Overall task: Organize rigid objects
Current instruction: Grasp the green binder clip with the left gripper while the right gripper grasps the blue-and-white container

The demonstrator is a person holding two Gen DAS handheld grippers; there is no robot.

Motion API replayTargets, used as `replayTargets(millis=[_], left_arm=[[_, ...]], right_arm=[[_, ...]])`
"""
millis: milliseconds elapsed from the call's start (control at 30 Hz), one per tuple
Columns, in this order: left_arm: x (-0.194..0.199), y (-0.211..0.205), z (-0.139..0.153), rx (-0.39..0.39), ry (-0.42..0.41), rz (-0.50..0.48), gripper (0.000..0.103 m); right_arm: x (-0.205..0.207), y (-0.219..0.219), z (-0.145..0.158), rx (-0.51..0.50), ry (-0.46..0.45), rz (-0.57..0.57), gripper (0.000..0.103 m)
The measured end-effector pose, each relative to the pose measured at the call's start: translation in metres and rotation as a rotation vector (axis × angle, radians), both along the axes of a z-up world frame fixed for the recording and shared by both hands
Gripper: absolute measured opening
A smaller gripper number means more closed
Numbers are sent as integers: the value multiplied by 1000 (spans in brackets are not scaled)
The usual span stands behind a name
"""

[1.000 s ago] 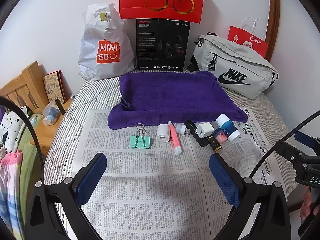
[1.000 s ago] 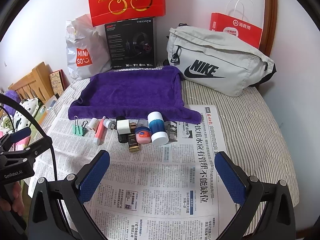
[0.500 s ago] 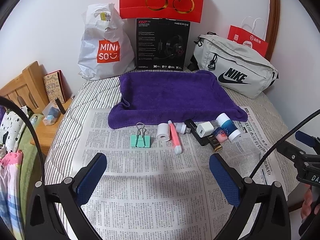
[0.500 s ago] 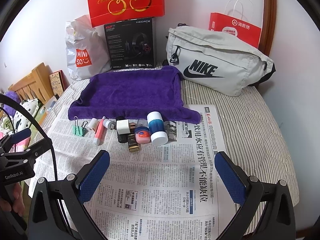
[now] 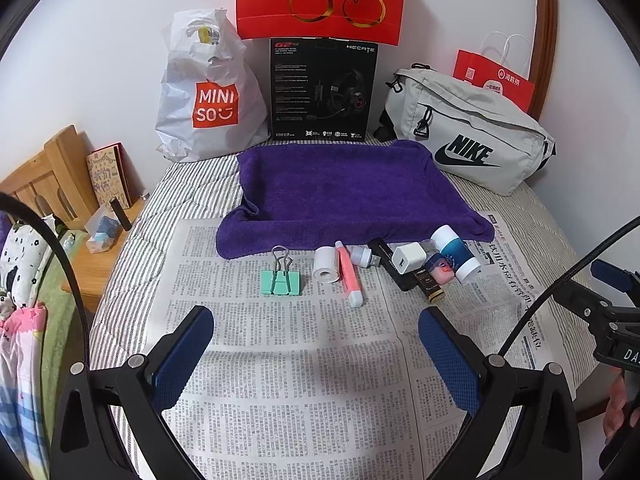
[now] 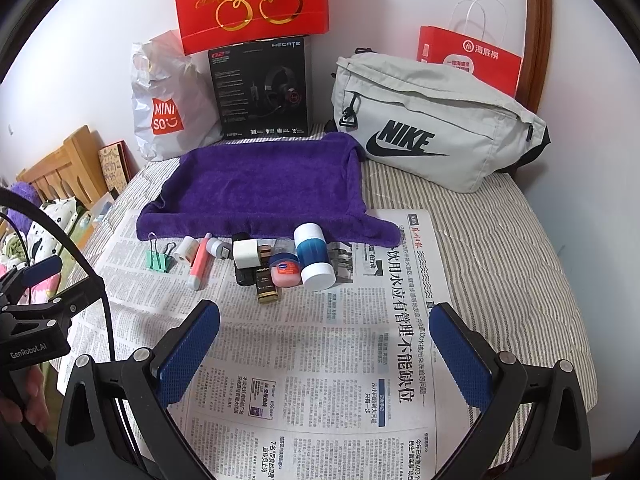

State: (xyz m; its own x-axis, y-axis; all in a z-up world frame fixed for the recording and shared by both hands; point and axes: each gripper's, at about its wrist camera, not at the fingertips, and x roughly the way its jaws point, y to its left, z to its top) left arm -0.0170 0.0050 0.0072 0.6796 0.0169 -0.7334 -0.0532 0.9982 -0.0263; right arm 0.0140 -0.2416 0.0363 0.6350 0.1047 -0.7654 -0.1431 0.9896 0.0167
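Note:
Small items lie in a row on newspaper (image 5: 300, 360) just in front of a purple towel (image 5: 344, 188): a mint binder clip (image 5: 281, 280), a white tape roll (image 5: 326, 264), a pink highlighter (image 5: 349, 274), a white charger cube (image 5: 407, 258), a pink balm jar (image 6: 285, 273), a blue-and-white bottle (image 6: 314, 256) and a dark gold-tipped tube (image 6: 266, 287). My left gripper (image 5: 316, 344) hovers open over the newspaper, short of the clip and highlighter. My right gripper (image 6: 324, 340) is open too, nearer than the jar and bottle. Both hold nothing.
Behind the towel stand a white Miniso bag (image 5: 208, 92), a black headset box (image 5: 322, 92), a red cherry bag (image 5: 320, 0) and a grey Nike pouch (image 6: 432, 128). A wooden bedside stand (image 5: 100, 256) is at left. A hand (image 6: 28, 404) grips the other tool.
Both views have barely shifted; the row of items sits where it was, and both grippers stay open.

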Motion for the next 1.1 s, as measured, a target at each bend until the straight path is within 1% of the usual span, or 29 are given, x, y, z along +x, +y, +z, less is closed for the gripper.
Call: replayTargets(millis=[467, 533, 667, 867, 967, 1100], left_arm=[[0, -3, 1, 6, 3, -9, 103], [4, -3, 0, 3, 5, -14, 103], [13, 1, -4, 20, -1, -13, 103], [33, 12, -22, 44, 29, -3, 103], [43, 19, -36, 40, 45, -2, 103], [63, 29, -62, 48, 87, 16, 103]], right_arm=[[4, -1, -3, -2, 10, 5, 103], [7, -2, -4, -2, 9, 2, 103], [13, -2, -7, -5, 7, 16, 103], [23, -6, -18, -2, 18, 16, 103], [28, -7, -27, -6, 36, 16, 103], [33, -7, -43, -13, 68, 27, 103]])
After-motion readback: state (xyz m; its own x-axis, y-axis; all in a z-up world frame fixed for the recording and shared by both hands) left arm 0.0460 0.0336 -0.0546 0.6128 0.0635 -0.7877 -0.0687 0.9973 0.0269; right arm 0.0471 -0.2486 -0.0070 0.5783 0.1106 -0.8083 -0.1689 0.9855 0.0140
